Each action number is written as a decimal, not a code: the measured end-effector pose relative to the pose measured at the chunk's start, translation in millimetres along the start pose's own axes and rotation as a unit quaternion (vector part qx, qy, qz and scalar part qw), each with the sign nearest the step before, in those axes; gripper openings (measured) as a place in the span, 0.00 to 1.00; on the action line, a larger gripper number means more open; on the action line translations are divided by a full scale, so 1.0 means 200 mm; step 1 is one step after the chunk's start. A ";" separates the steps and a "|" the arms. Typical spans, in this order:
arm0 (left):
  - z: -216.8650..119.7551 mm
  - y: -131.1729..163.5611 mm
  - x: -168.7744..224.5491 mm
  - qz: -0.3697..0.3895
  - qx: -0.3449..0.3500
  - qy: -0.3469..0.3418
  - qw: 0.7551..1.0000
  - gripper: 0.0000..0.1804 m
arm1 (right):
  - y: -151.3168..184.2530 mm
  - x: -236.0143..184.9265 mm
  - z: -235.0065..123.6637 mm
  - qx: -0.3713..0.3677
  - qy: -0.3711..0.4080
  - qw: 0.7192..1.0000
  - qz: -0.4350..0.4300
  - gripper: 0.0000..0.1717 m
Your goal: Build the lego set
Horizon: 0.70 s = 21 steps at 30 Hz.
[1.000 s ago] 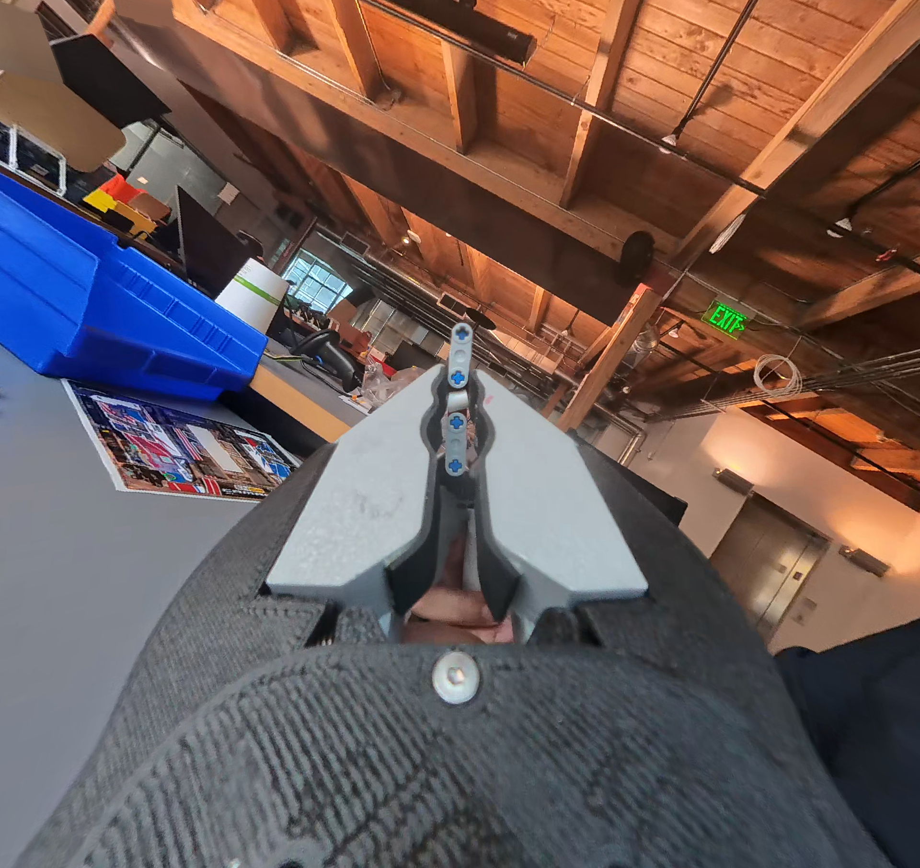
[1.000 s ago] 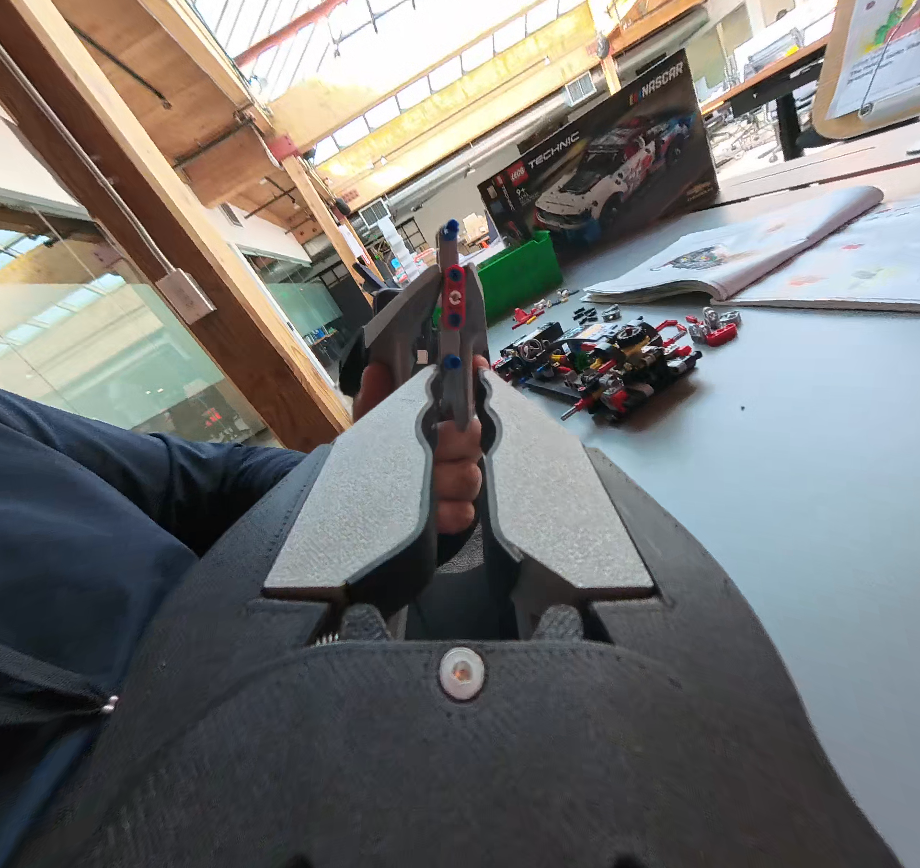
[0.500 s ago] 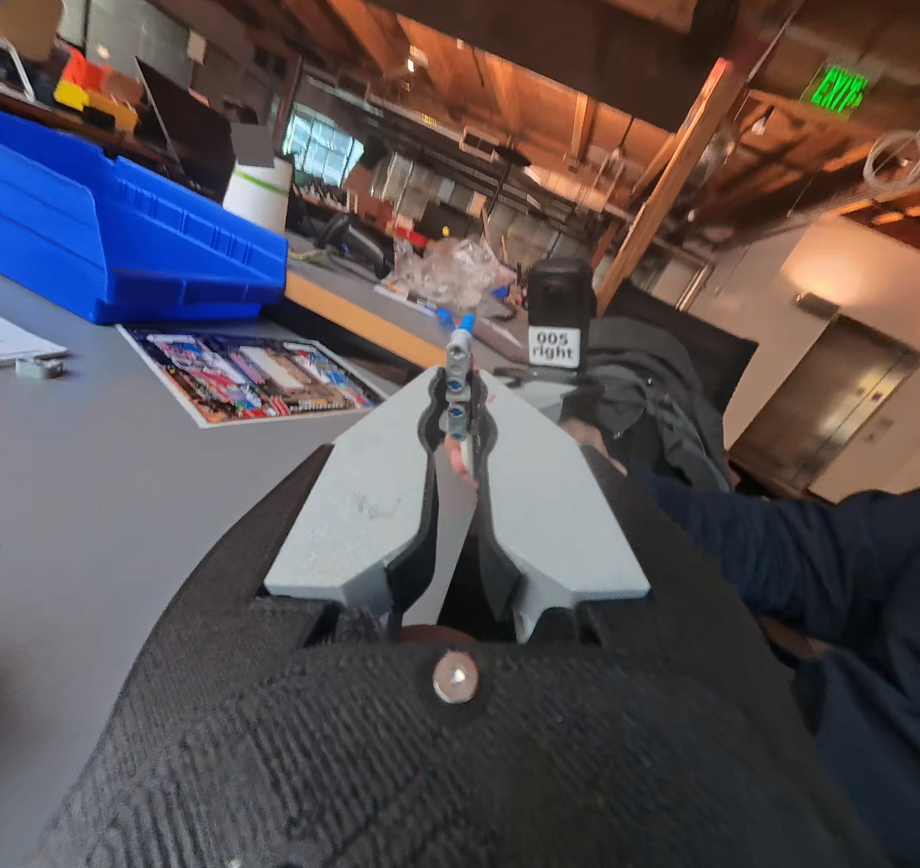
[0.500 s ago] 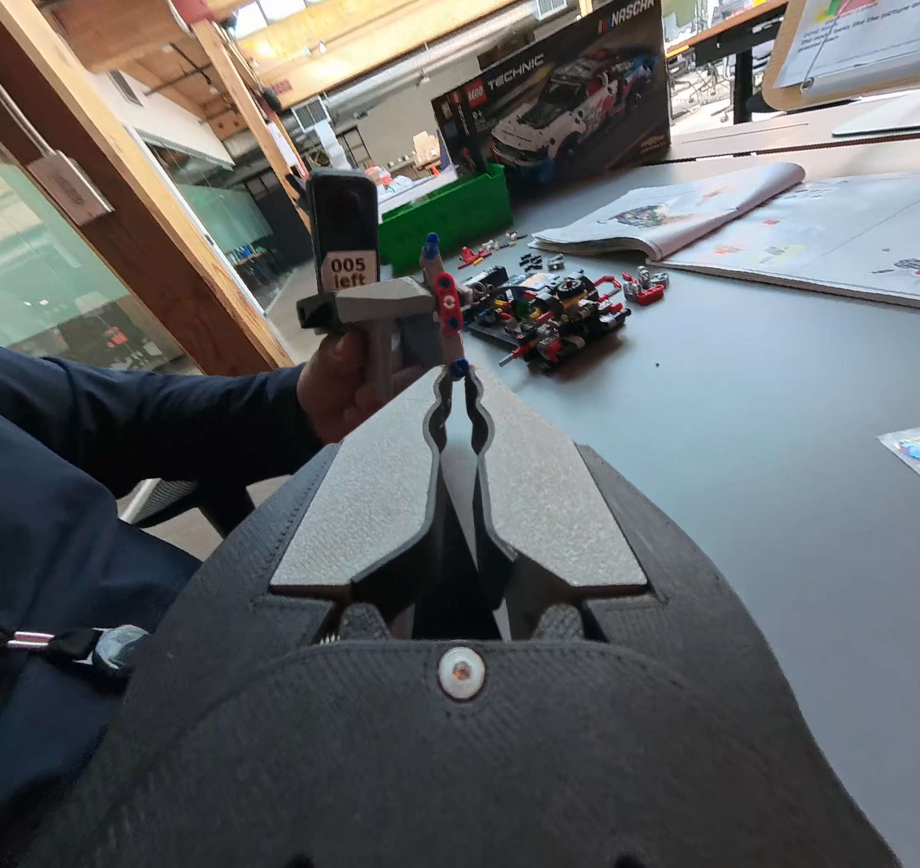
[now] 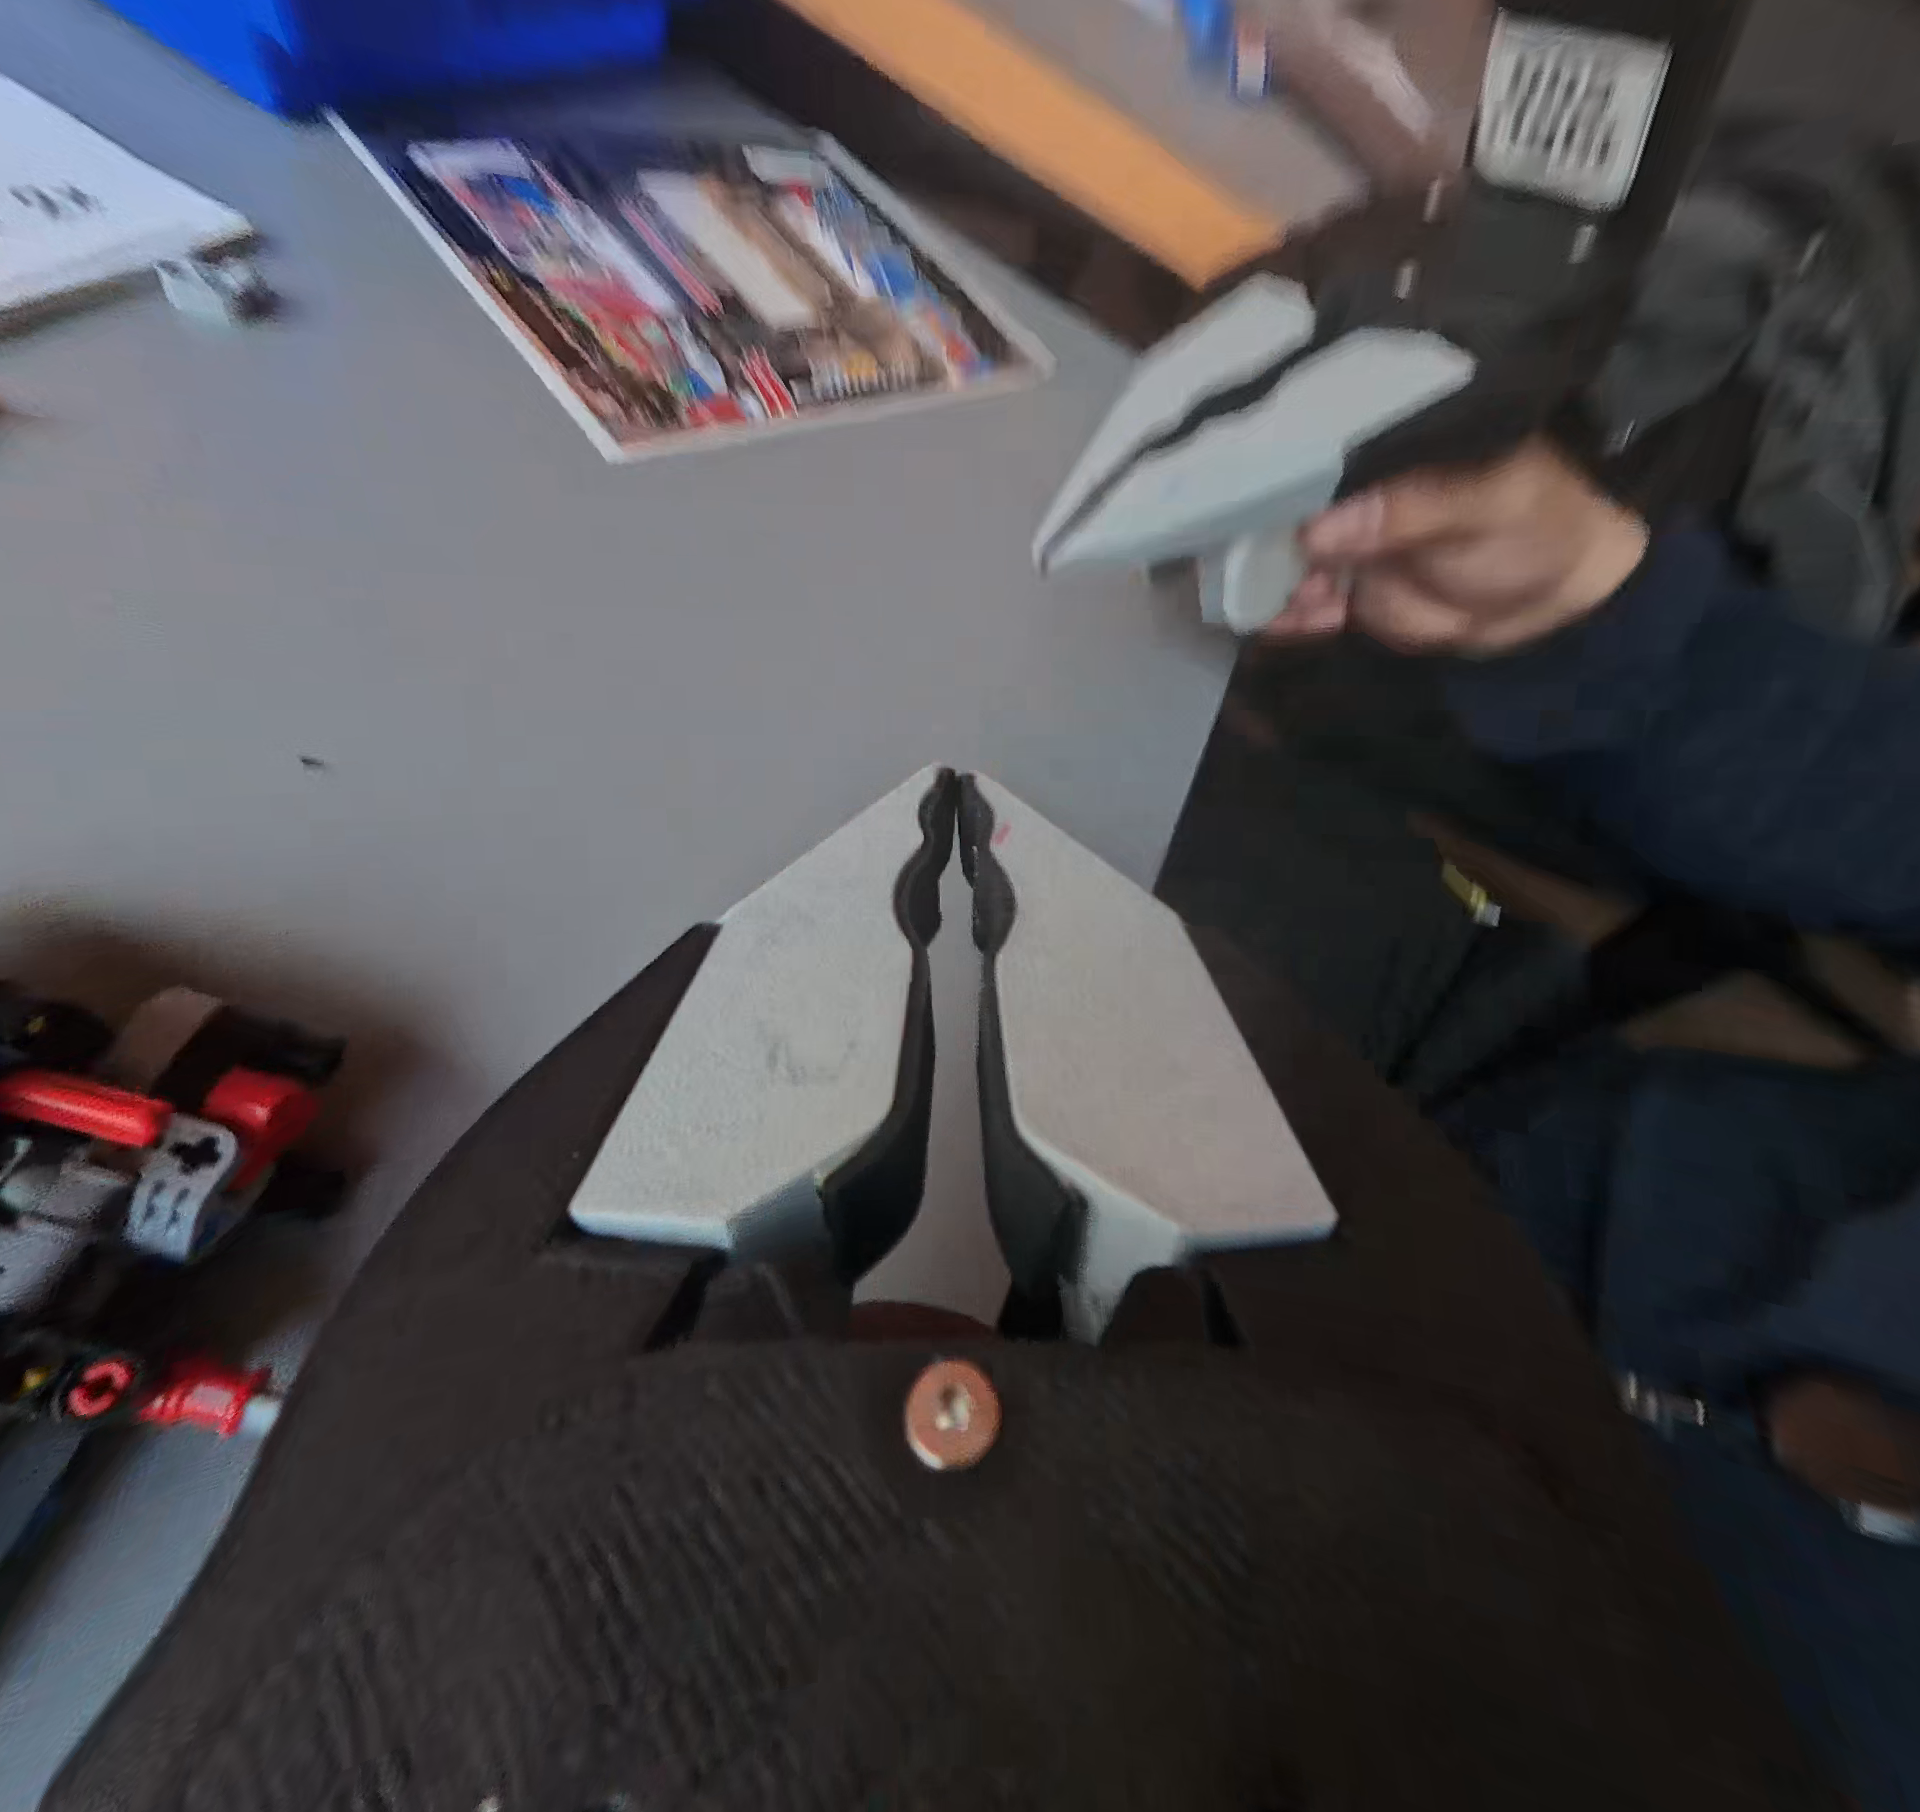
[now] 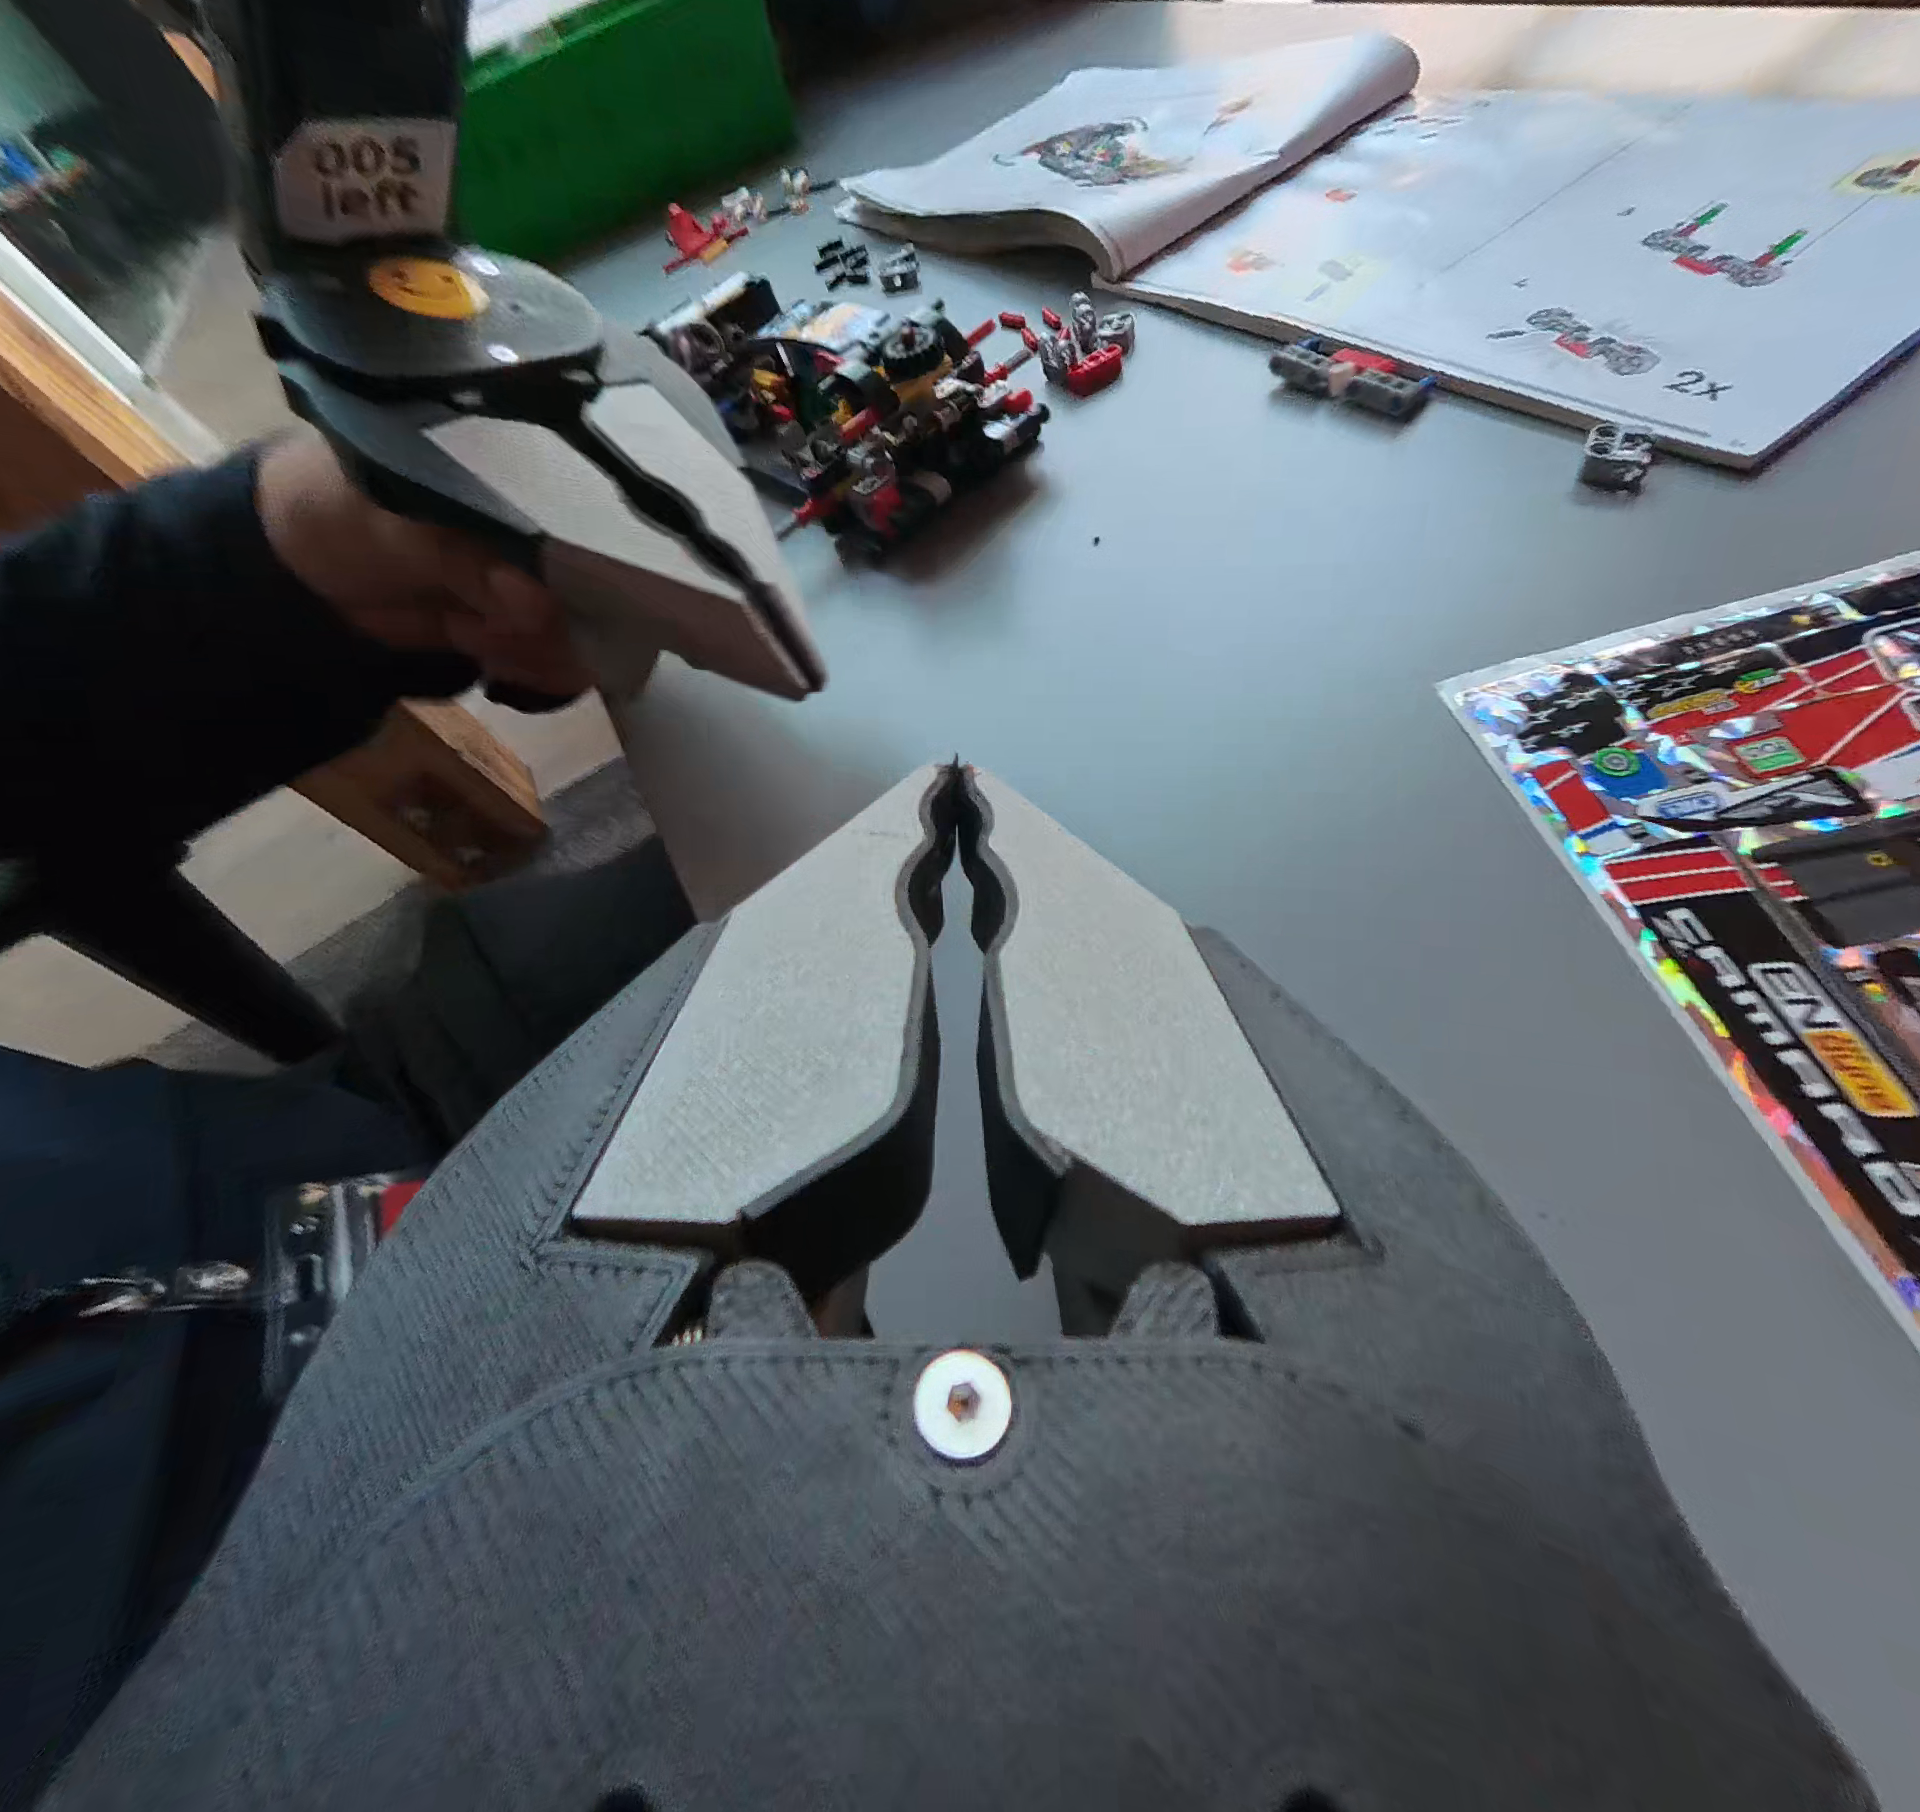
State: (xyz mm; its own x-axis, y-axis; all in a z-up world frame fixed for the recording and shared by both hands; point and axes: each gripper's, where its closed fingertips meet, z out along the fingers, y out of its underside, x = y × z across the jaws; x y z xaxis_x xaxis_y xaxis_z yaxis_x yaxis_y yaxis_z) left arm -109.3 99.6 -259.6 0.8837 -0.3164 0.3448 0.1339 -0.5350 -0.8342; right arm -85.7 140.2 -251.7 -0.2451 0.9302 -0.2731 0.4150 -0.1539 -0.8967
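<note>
Both tools are closed on nothing: the left gripper point(image 5: 957, 781) has its dark pads together at the tip with only grey table point(image 5: 540, 619) behind them, and the right gripper point(image 6: 957, 773) is likewise pinched to a point, nothing between the fingers. Each hangs over bare tabletop near the front edge; in the right wrist view the left gripper point(image 6: 800, 687) shows up and to the left, held in a hand point(image 6: 416, 578) with a dark sleeve, tips closed, near the right one but apart from it. Beyond them sits a half-built brick model point(image 6: 862, 401), black with red and grey parts, loose small pieces point(image 6: 1086, 349) just beside it, then an open booklet point(image 6: 1455, 235) and a shiny sticker sheet point(image 6: 1714, 827) to the right. The left wrist view is blurred. The model looks light, hard plastic, likely to shed parts if squeezed across its thin pins, so a hold on its solid frame seems safest; the loose pieces are tiny and smooth, best pinched across flat sides.
</note>
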 end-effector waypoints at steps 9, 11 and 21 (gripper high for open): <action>-0.24 -0.24 0.00 0.141 -0.016 -0.111 0.984 0.11 | 0.03 0.04 0.02 -0.032 -0.008 0.999 0.013 0.00; -0.25 -0.37 -0.11 0.211 -0.071 -0.153 0.963 0.18 | 0.03 0.04 0.02 -0.036 -0.029 0.998 0.030 0.00; 0.10 -0.32 -1.00 0.201 -0.409 -0.146 0.878 0.15 | 0.04 0.00 0.00 -0.021 -0.055 0.998 0.037 0.00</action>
State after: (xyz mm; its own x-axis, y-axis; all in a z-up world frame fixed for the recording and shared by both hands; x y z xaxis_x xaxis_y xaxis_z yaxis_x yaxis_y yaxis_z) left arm -286.3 212.3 -283.4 0.8791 -0.4579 -0.1323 -0.4766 -0.8477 -0.2330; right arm -82.5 138.6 -258.0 -0.3066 0.8738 -0.3775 0.4713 -0.2053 -0.8578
